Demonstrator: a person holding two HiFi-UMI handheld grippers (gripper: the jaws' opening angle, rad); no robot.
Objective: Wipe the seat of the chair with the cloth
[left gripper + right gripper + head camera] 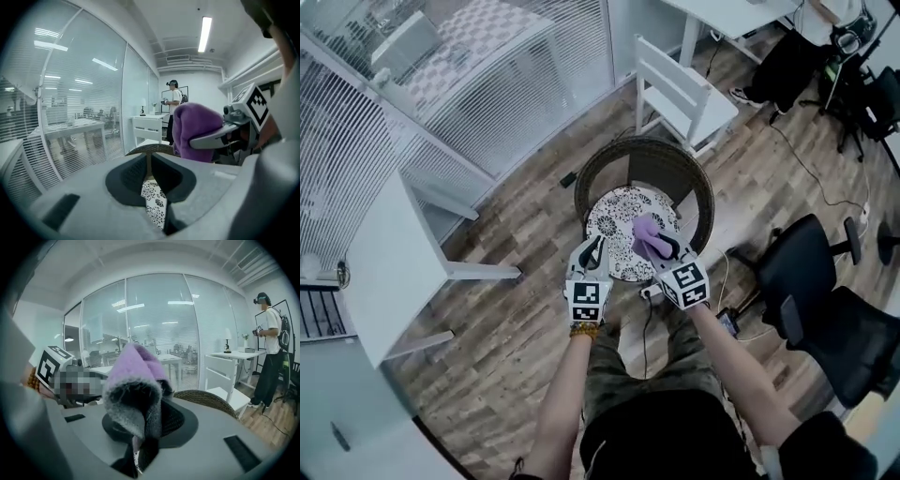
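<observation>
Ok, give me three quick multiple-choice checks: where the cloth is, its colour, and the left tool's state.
1. The cloth is: A on the floor; B in the right tool; C on the white chair.
2. Its colour: A purple; B green; C yellow.
3. The left tool: A grips the cloth; B grips a cable; C holds nothing.
Key: B, the right tool's jaws pinch it; A, purple in every view; C, only the patterned seat shows between its jaws.

Purple cloth [645, 234] over patterned seat [614, 225]
</observation>
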